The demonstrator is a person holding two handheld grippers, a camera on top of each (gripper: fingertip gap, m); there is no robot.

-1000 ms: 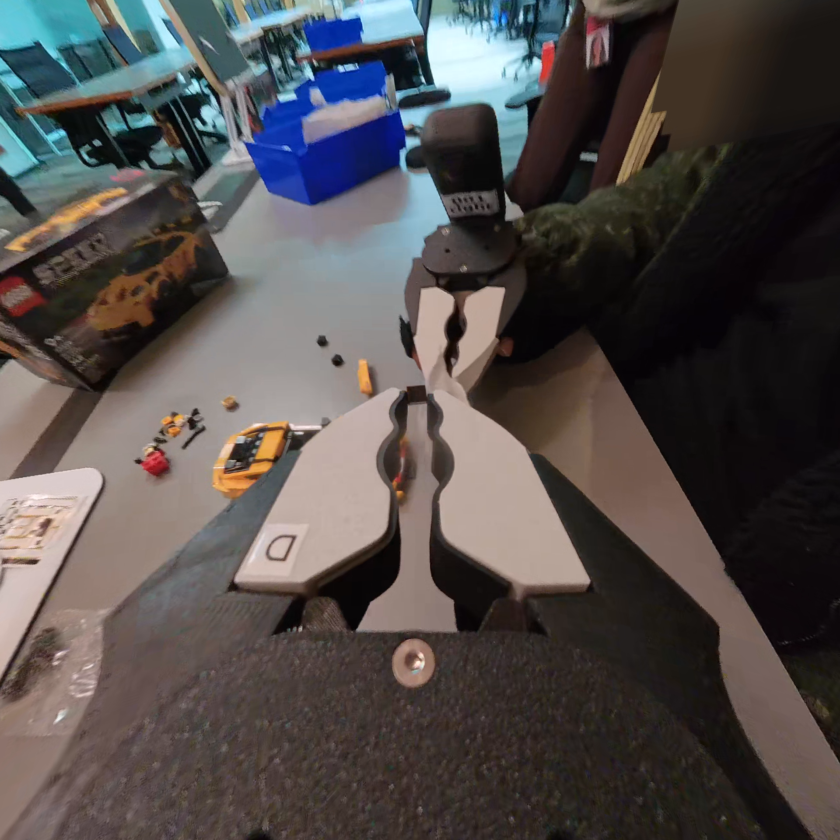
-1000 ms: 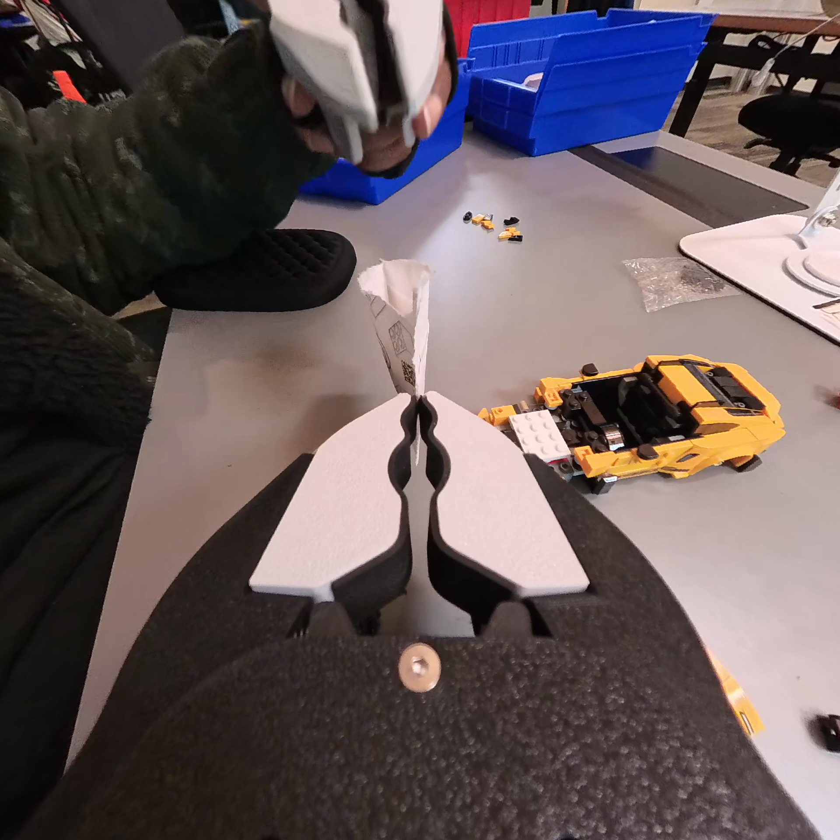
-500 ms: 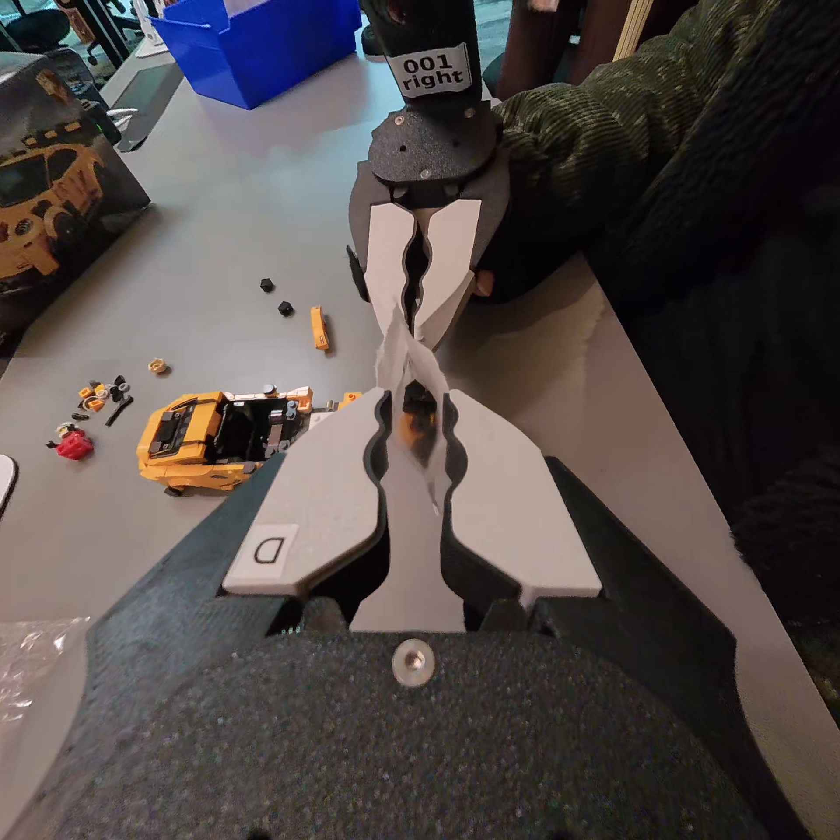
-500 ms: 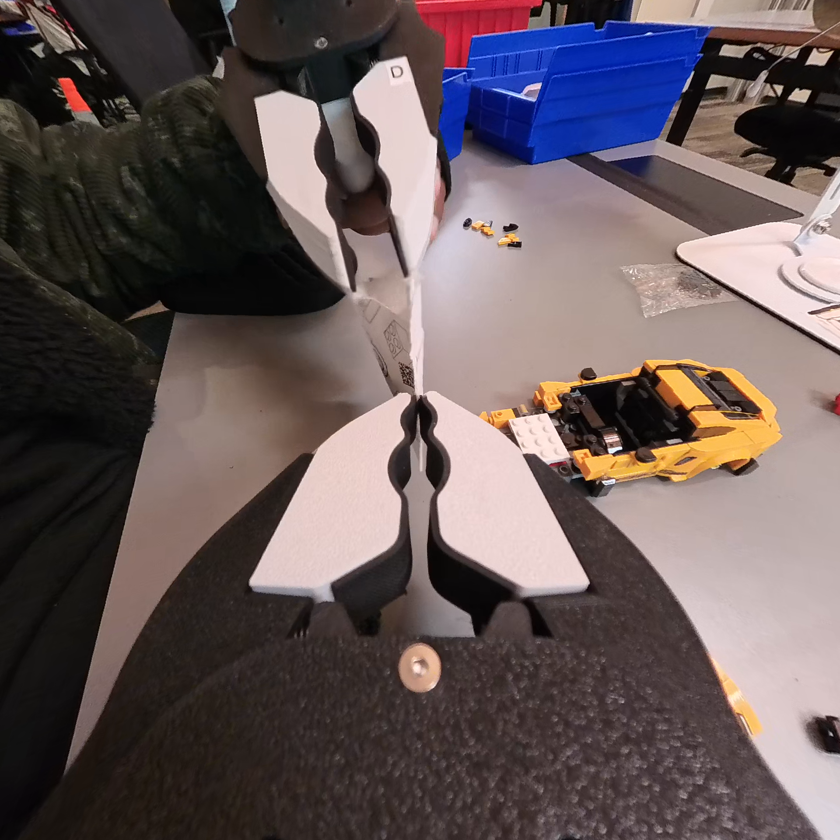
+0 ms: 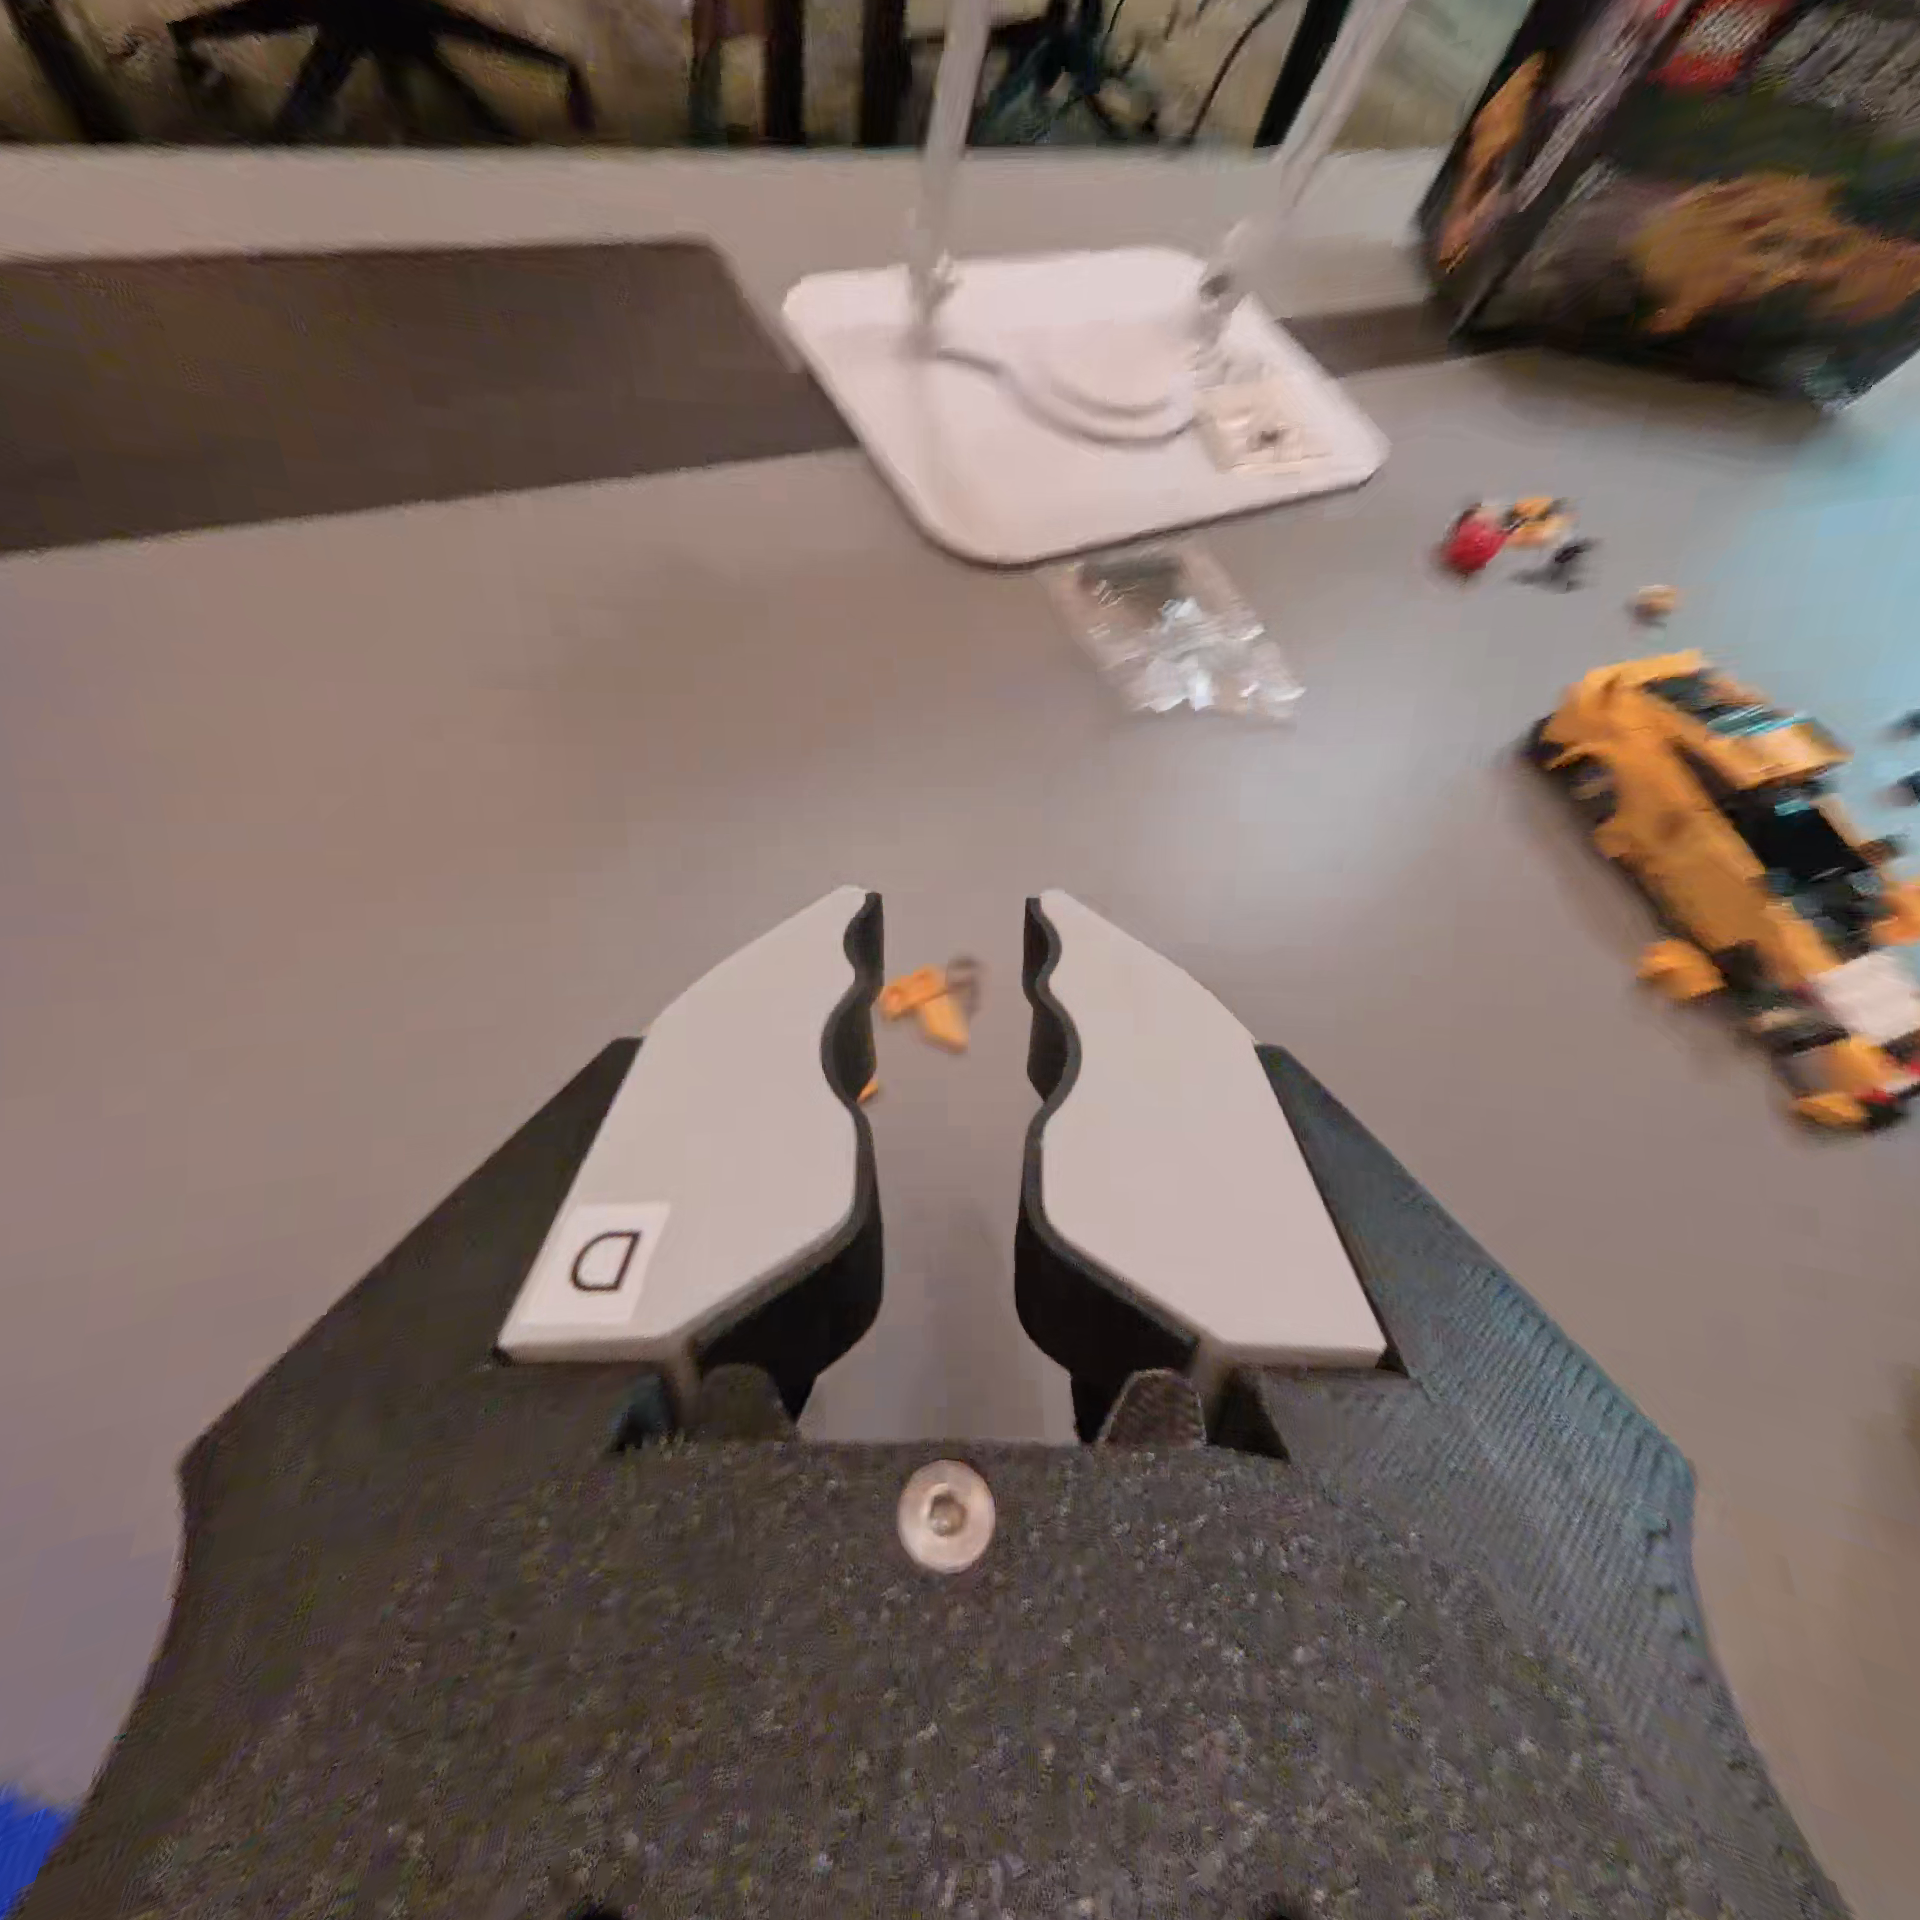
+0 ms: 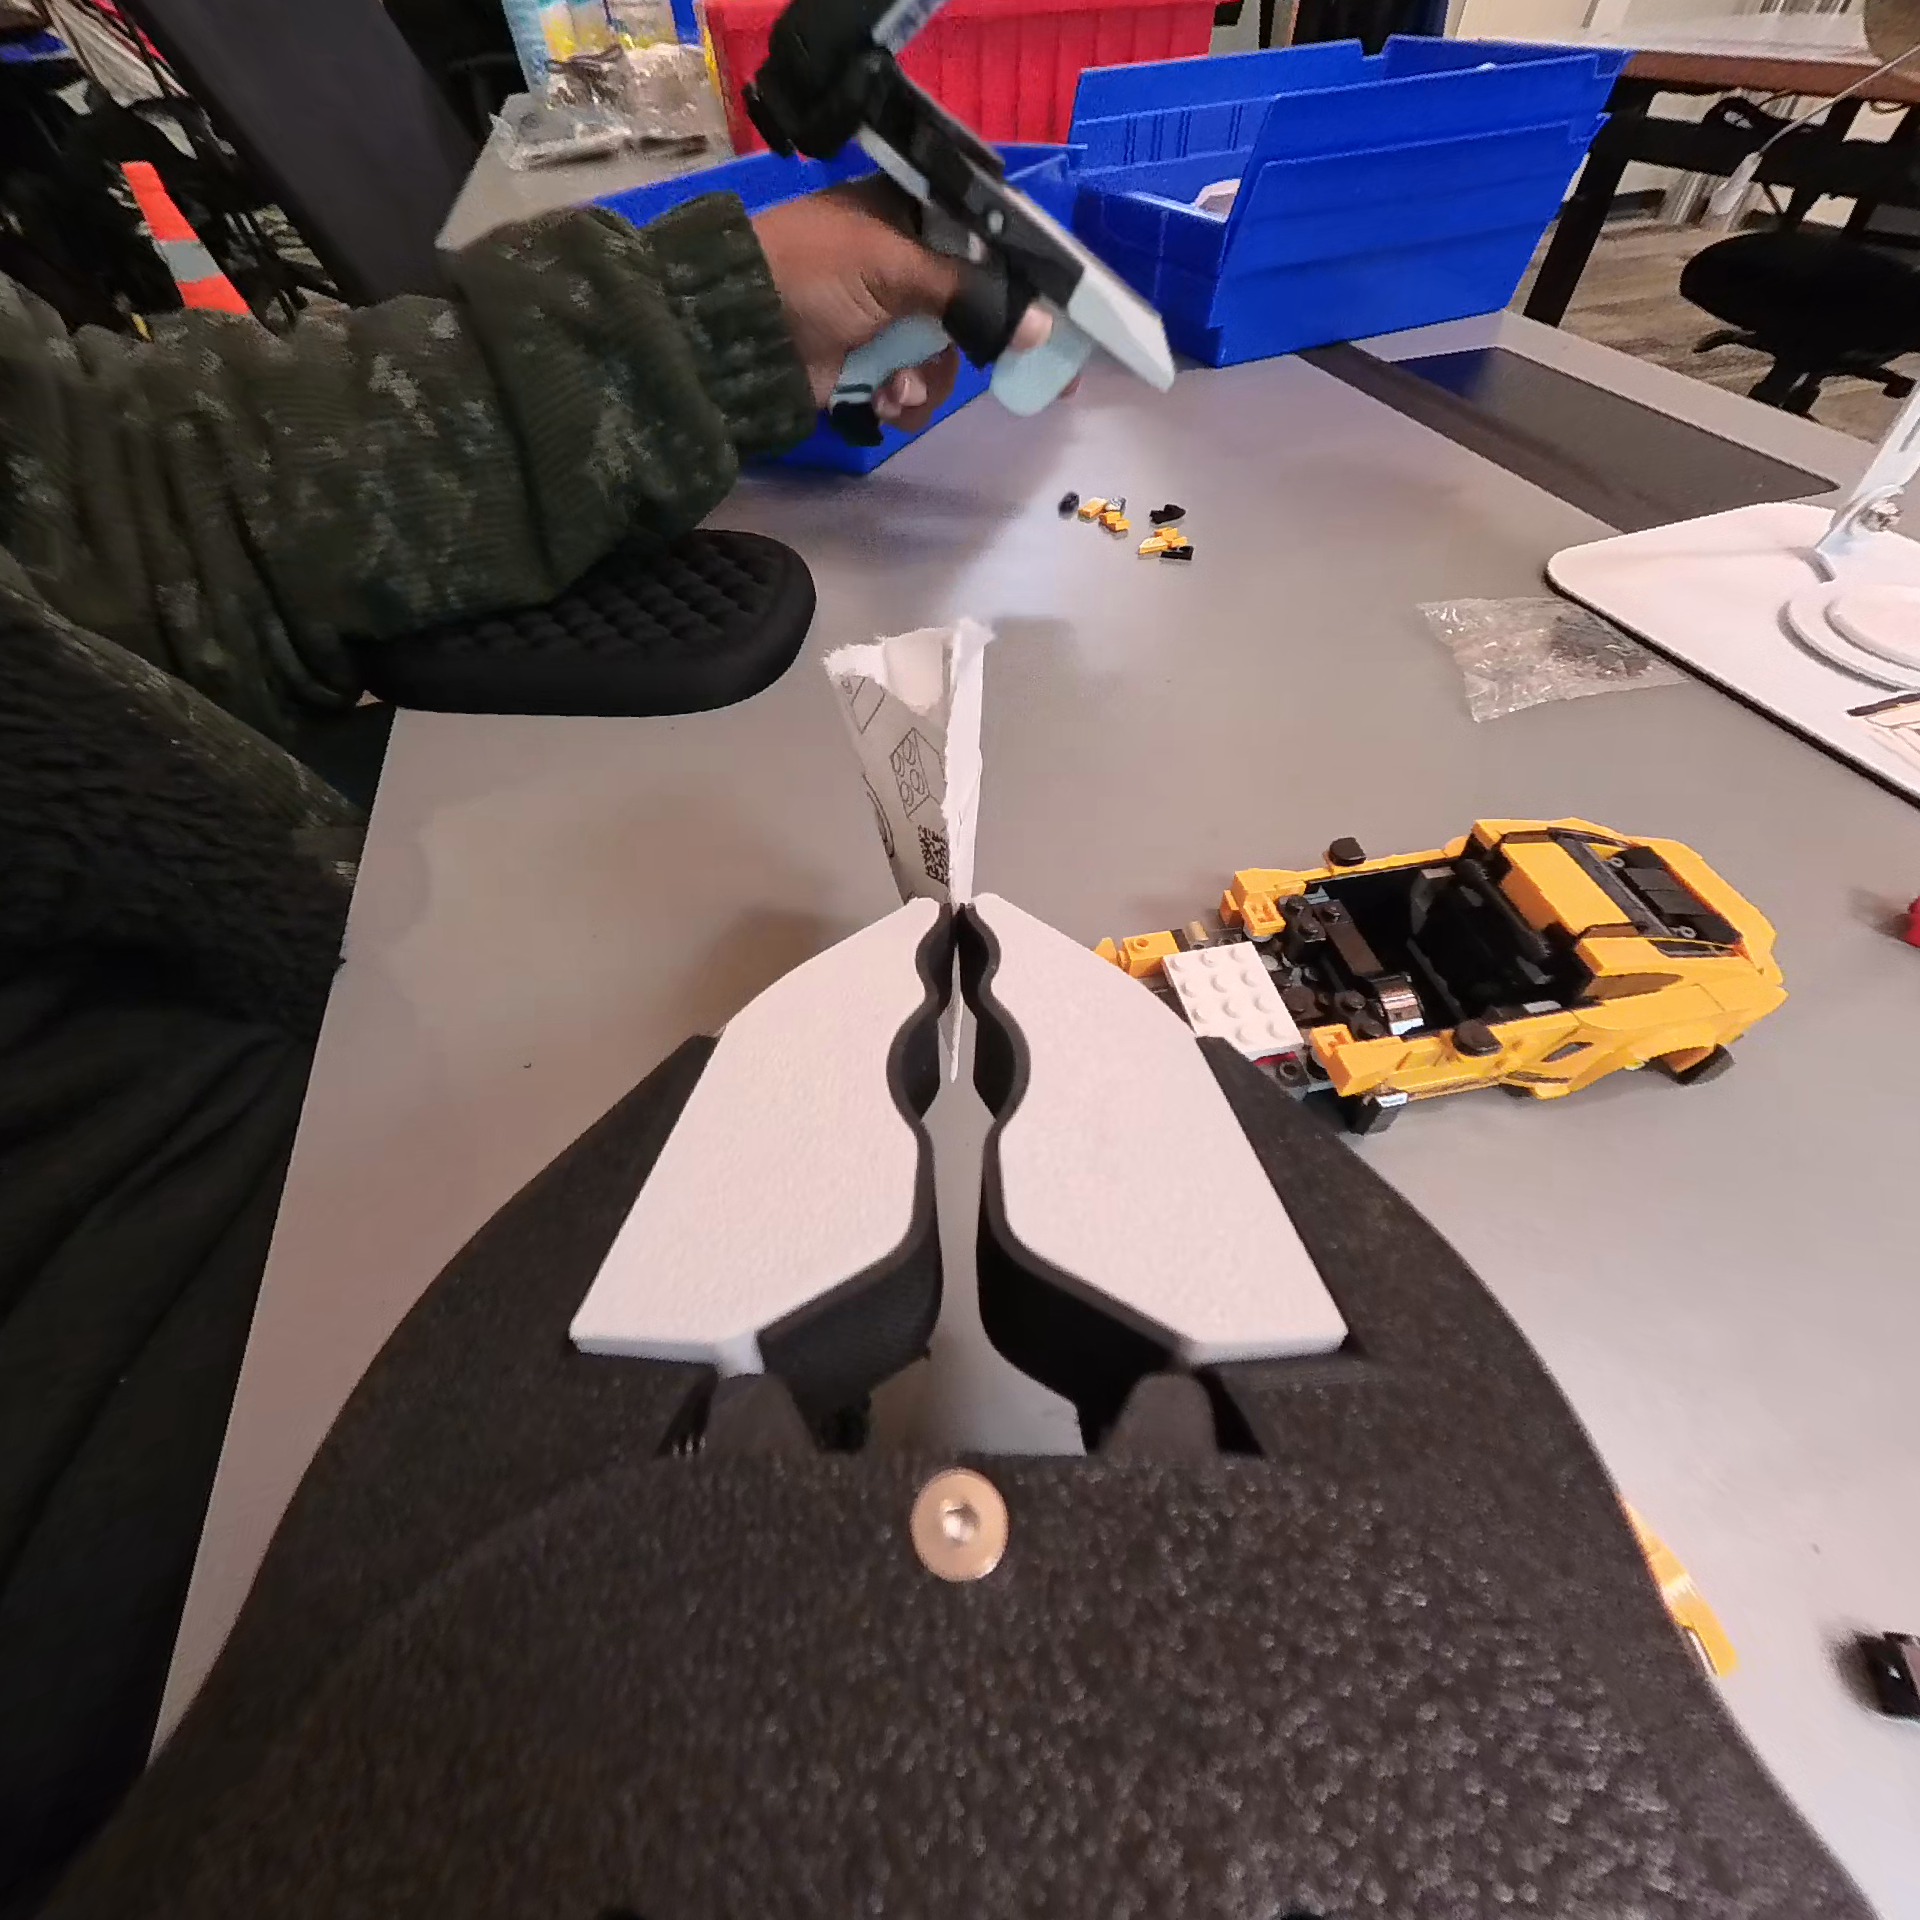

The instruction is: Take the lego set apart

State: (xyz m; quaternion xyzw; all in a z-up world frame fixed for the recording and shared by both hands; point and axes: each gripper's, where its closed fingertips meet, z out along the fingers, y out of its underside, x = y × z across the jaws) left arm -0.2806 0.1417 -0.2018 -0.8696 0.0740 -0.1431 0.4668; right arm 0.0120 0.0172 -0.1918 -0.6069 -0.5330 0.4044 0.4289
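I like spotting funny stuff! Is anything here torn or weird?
Yes. The right gripper is shut on a paper scrap with a ragged, torn top edge, not a brick. The yellow car sits half stripped, its inside bare.

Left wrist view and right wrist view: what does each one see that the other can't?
Only the left shows the box and small orange bits between the open left gripper. Only the right shows blue bins, a hand and torn paper pinched in the right gripper. Both show the yellow car, plastic bag and white stand.
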